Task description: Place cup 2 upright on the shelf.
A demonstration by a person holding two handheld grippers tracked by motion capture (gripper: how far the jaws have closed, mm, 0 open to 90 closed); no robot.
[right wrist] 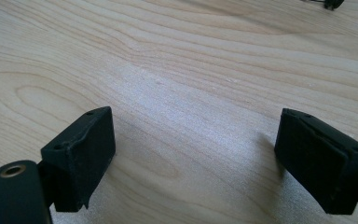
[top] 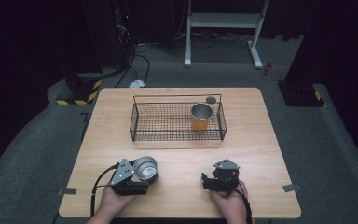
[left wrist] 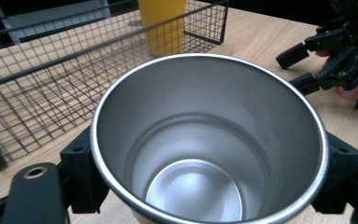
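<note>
Your left gripper clamps the steel cup on bare table, well short of the wire basket; your right gripper hangs wide, gripping nothing.

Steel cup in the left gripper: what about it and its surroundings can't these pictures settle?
- Steel cup, left gripper view: its base and outer wall are cut off by the bottom edge and hidden by its own rim.
- Left gripper, high view: the pads' contact is hidden under the cup.
- Small round thing behind the basket, high view: too small to identify.
</note>
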